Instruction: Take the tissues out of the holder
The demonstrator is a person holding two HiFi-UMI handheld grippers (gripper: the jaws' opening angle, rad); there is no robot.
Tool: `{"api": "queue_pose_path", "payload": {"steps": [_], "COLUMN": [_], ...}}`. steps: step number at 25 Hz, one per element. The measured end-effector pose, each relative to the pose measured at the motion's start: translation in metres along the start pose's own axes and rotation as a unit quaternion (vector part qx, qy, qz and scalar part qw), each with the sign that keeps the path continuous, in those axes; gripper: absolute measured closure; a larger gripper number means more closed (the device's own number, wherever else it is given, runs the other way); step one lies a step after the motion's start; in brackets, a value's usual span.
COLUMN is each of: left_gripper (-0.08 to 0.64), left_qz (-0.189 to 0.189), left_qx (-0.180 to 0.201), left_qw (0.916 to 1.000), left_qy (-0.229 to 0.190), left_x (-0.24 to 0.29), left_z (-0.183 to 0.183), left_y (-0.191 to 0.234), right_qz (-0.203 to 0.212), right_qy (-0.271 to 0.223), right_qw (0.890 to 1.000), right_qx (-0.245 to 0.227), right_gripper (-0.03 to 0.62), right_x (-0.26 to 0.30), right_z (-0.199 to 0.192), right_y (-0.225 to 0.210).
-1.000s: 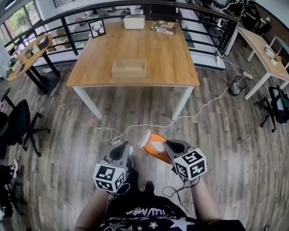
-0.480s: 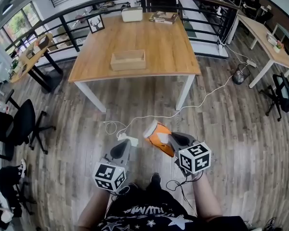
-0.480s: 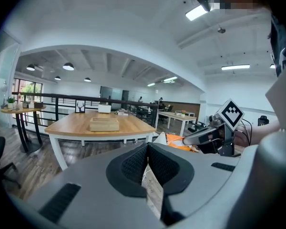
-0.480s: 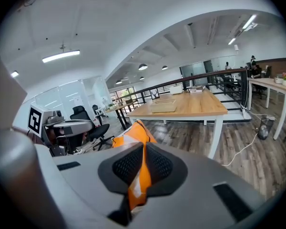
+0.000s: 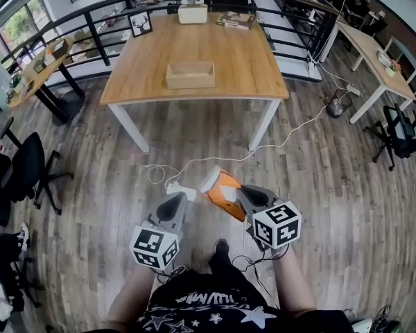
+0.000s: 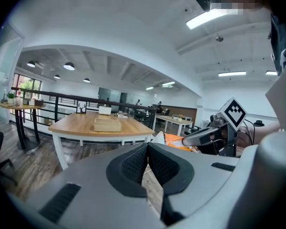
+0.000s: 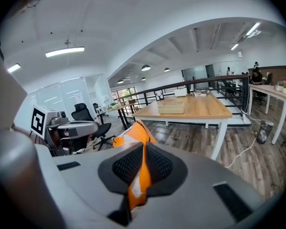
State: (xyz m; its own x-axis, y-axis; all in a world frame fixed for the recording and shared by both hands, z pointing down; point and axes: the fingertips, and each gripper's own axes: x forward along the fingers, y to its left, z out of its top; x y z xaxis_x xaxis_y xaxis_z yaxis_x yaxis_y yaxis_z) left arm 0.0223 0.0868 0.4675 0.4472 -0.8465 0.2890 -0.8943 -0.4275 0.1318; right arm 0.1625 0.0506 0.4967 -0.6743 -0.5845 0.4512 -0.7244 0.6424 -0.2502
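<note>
A light wooden holder (image 5: 190, 75) sits on the wooden table (image 5: 236, 68) across the room, far ahead of both grippers. It also shows in the left gripper view (image 6: 107, 124) and the right gripper view (image 7: 170, 108). My right gripper (image 5: 236, 194) is shut on an orange tissue pack (image 5: 222, 193), which is pinched between its pads (image 7: 133, 137). My left gripper (image 5: 175, 201) is shut with nothing in it, just left of the pack. Both are held low over the floor, close to the person's body.
A white box (image 5: 193, 13), books (image 5: 237, 19) and a framed picture (image 5: 140, 24) stand at the table's far end. A white cable with a plug block (image 5: 177, 186) lies on the wood floor ahead. A black office chair (image 5: 21, 175) stands left; a railing runs behind the table.
The table and holder have drifted upward in the head view as the head camera shifted. Both grippers keep their places and stay shut, the orange pack still in the right one.
</note>
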Motion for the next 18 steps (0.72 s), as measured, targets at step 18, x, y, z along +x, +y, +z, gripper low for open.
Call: {"api": "queue_pose_path", "payload": {"steps": [18], "left_gripper": [0.548], "left_qz": [-0.035], "left_qx": [0.004], "left_qw": [0.9986], "left_qy": [-0.038], "left_x": [-0.149], "left_z": [-0.009], "left_y": [0.01], "right_qz": [-0.036], "right_qy": [-0.026], "right_qw": [0.999], "right_qx": [-0.03], "right_gripper": [0.565], "right_x": [-0.055], "right_z": [-0.025], "right_y": [0.159]}}
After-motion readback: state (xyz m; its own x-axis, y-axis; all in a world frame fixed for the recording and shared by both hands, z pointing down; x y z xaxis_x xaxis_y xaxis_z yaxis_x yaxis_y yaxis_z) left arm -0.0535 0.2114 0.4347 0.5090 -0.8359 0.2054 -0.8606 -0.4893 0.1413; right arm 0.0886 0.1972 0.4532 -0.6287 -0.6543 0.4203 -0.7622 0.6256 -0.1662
